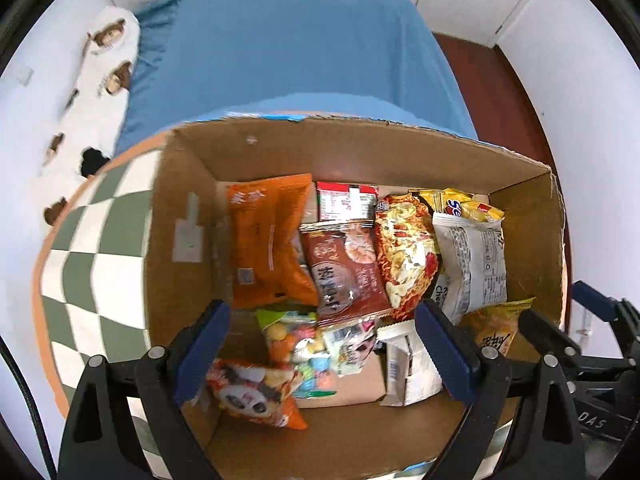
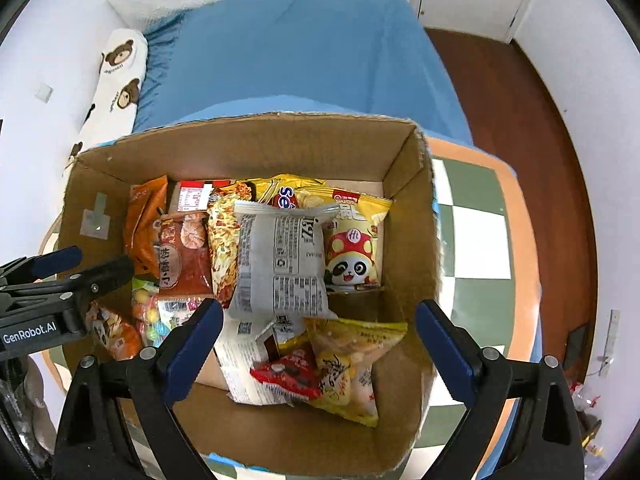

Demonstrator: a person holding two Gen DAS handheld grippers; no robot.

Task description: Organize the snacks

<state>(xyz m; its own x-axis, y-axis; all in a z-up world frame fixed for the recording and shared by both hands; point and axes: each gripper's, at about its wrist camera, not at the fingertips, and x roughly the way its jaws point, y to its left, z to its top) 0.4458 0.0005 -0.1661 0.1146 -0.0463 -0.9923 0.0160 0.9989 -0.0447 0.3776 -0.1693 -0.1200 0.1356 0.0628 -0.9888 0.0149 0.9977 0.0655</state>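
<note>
Right wrist, open tool (image 2: 318,344) above snacks (image 2: 280,264)

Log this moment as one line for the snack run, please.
stage: over cardboard box | left gripper: open, empty | right gripper: open, empty | snacks: all inside box, grey packet on top

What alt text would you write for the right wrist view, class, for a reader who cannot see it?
An open cardboard box full of snack packets is seen from above, with a grey packet lying on top in the middle. The right gripper hangs open and empty over the box. The left gripper reaches in from the left edge.
</note>
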